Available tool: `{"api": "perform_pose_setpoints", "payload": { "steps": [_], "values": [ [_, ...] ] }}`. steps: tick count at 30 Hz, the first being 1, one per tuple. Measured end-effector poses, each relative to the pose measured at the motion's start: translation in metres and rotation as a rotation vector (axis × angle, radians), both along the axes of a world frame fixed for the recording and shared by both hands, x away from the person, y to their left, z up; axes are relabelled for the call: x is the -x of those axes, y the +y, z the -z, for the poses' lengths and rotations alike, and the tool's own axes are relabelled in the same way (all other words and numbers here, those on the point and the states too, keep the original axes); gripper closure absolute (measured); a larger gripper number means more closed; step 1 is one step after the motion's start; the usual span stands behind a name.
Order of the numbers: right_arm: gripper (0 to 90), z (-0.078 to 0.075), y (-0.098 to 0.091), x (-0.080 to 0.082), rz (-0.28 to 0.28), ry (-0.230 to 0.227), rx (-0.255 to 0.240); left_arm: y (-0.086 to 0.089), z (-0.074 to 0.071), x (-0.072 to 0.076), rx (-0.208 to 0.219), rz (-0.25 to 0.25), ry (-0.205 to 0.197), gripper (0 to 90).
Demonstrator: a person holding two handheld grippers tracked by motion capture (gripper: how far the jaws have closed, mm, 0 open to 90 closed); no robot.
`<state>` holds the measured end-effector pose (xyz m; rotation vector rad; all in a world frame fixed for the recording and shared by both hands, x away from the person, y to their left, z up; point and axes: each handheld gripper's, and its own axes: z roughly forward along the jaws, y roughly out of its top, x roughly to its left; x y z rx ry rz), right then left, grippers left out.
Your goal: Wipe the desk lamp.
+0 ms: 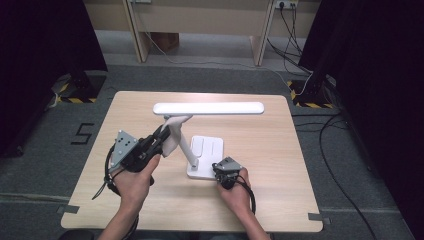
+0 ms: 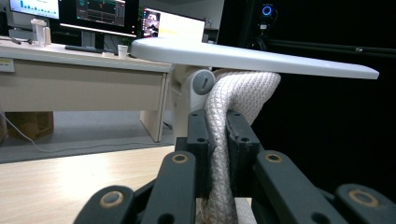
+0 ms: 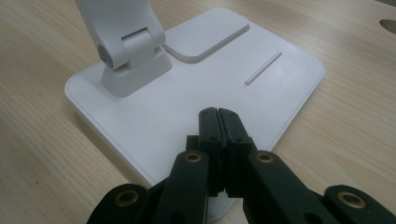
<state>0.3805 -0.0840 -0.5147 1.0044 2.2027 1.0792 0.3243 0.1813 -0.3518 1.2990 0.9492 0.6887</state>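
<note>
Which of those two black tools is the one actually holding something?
The left tool: its jaws pinch a white cloth against the lamp's hinge. The right tool is shut empty, resting on the lamp base.

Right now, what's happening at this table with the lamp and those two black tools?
A person is wiping a white desk lamp on the wooden table. The left gripper pinches a white cloth and holds it up under the lamp's head, by the hinge. The right gripper, jaws shut and holding nothing, presses down on the lamp's base, apparently to steady it.
</note>
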Motion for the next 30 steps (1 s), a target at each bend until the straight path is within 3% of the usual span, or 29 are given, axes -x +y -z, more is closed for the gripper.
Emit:
{"api": "perform_pose_setpoints", "payload": {
  "steps": [7,12,22,30],
  "values": [
    [89.5,0.000,0.000,0.000,0.001,-0.001,0.001,0.014,0.006,0.007,0.022,-0.029,0.008,81.6],
    [89.4,0.000,0.000,0.000,0.001,-0.001,0.002,0.029,0.010,0.008,0.026,-0.080,0.019,81.6],
    [89.4,0.000,0.000,0.000,-0.004,-0.007,0.005,0.037,0.010,-0.006,0.014,-0.121,0.028,81.5],
    [89.0,0.000,0.000,0.000,0.003,0.001,-0.002,0.034,-0.006,-0.024,-0.015,-0.128,0.016,81.5]
  ]
}}
